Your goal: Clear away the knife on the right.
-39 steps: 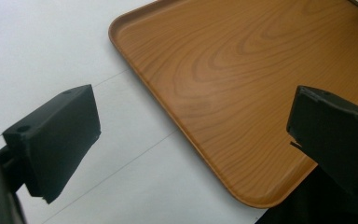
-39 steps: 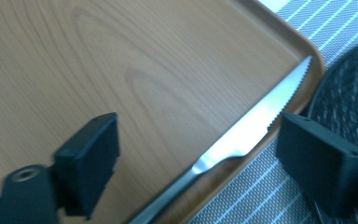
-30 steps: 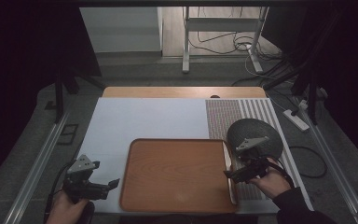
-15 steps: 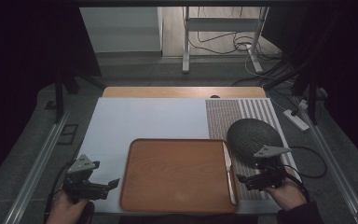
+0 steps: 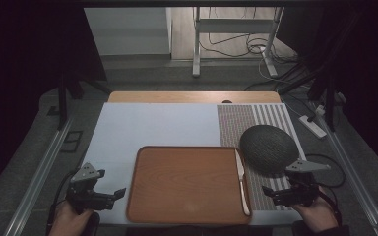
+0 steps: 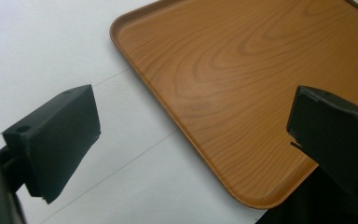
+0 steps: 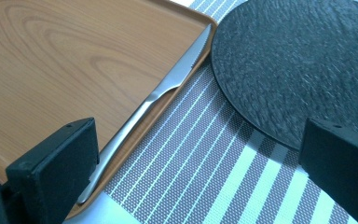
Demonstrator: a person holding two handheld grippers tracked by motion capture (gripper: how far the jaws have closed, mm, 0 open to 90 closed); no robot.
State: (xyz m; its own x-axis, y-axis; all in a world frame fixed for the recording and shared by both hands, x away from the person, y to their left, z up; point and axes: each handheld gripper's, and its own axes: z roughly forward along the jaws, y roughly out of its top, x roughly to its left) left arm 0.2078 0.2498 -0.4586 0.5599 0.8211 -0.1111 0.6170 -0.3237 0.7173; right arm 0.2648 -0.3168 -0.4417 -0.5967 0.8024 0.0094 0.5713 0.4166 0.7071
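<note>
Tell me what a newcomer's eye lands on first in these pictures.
First the wooden tray at the near middle of the table, with a knife lying along its right rim. Next the dark round plate on the striped placemat, right of the tray. The left gripper and right gripper flank the tray, fingers open, holding nothing.

The table point(image 5: 147, 125) carries a wooden tray point(image 5: 187, 184) at lower centre, and a striped mat point(image 5: 266, 115) at right bearing a dark plate point(image 5: 268, 148).

Wood-grain tray point(image 7: 51, 60), shiny metal knife point(image 7: 168, 88), rough matt blk plate point(image 7: 303, 60).
</note>
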